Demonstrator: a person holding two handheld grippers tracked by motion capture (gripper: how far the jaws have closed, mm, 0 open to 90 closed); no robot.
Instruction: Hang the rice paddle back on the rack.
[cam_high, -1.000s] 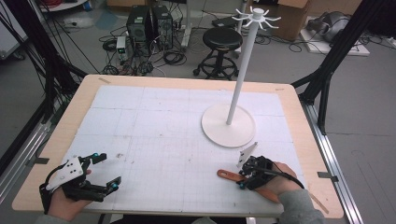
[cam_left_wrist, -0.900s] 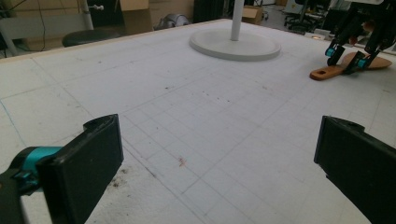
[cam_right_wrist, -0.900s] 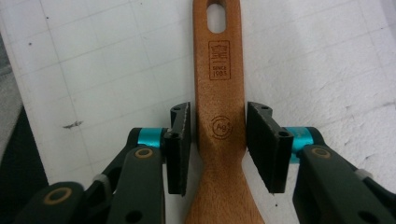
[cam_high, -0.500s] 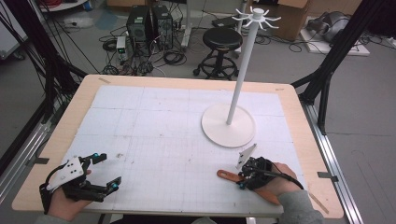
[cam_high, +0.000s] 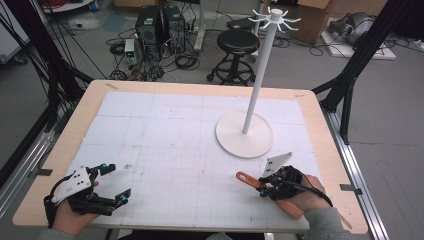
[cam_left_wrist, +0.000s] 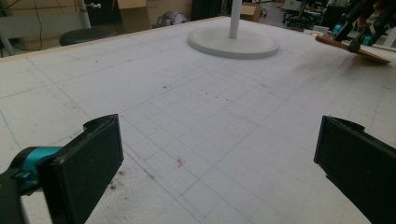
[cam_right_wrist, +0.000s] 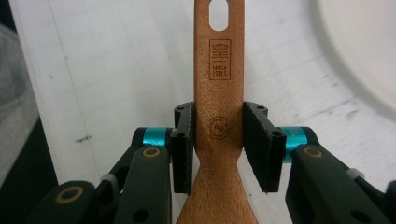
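white gridded worktop: right gripper has just closed on the wooden spatula, lifting it; left gripper stays open, empty.

Wooden spatula: smooth matt reddish-brown wood w/ fine grain, marks burnt into handle at frame centre. Right tongs: matt black plastic pads, glossy teal metal-looking collars, brass-coloured rivets. Left tongs: same matt black plastic, slightly dusty. Surface: matt white gridded mat, scuffed & speckled, on pale wood board w/ bare edges. Stand, upper right: smooth white, satin sheen, prob. painted metal or plastic.
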